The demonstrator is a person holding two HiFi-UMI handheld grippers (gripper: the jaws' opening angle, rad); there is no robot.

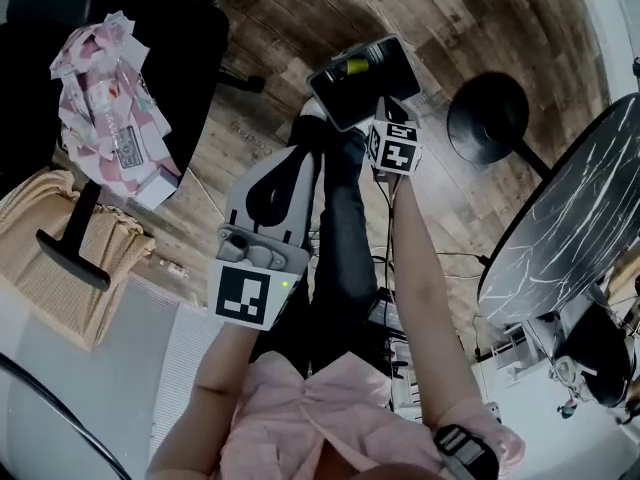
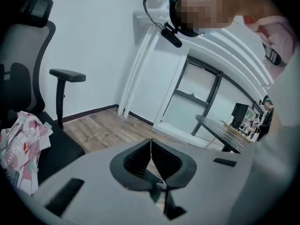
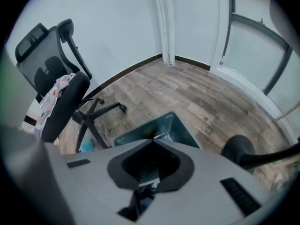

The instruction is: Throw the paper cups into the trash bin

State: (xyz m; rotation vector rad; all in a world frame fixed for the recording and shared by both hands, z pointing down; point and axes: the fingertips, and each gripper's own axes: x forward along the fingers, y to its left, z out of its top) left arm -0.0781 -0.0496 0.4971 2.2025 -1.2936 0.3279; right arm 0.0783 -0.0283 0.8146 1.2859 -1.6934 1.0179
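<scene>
**Both grippers shut, right one over the bin**

From the head view, the trash bin sits on the wood floor just ahead of the person's dark-trousered legs, its open mouth facing up. A yellow-green thing lies inside it, too small to say what it is.

The right gripper hangs right over the bin's near rim, its marker cube turned up at the camera. In the right gripper view the two jaws meet tip to tip with nothing between them, and the bin's teal wall shows just beyond the tips.

The left gripper is held nearer the body and to the left of the other, pointing out at the floor beside the bin. Its jaws are pressed together as well, with only a thin seam between them and nothing caught there.

Off to the left, a black office chair carries a pink patterned packet on its seat, and a beige cloth lies just beside the chair. Over on the right is a round dark table with pale veins across the top. A black disc base stands on the floor near the bin, its pole running toward that table
</scene>
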